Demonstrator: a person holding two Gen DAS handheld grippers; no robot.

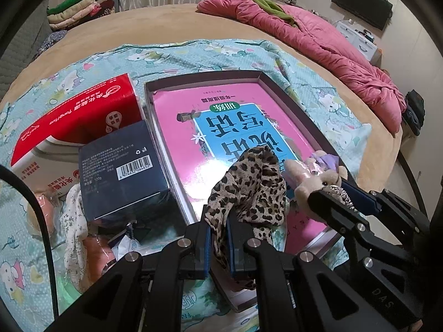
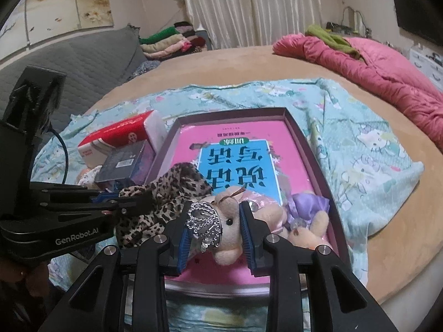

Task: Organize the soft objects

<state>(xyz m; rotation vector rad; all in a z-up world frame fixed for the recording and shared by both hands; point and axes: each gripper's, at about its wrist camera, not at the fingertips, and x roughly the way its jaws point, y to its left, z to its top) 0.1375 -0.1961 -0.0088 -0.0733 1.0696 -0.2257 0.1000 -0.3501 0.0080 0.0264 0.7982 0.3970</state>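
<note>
The shallow box (image 2: 310,149) lies open on the cartoon-print blanket (image 2: 368,149), and one pink book (image 2: 193,144) fills its floor. Over the book's near end, the right gripper (image 2: 214,227) clamps one plush bear (image 2: 229,221) by the head, jaws partly apart around it; its body stretches away to the right, across the box. A second, smaller plush in purple (image 2: 310,207) lies in the box's near right corner. The left gripper (image 1: 217,246) is pinched tight on one leopard-print cloth (image 1: 249,188), which bunches forward from the jaws over the book. Beside the box stand two cartons, one red tissue pack (image 1: 83,116) and one dark box (image 1: 121,171).
</note>
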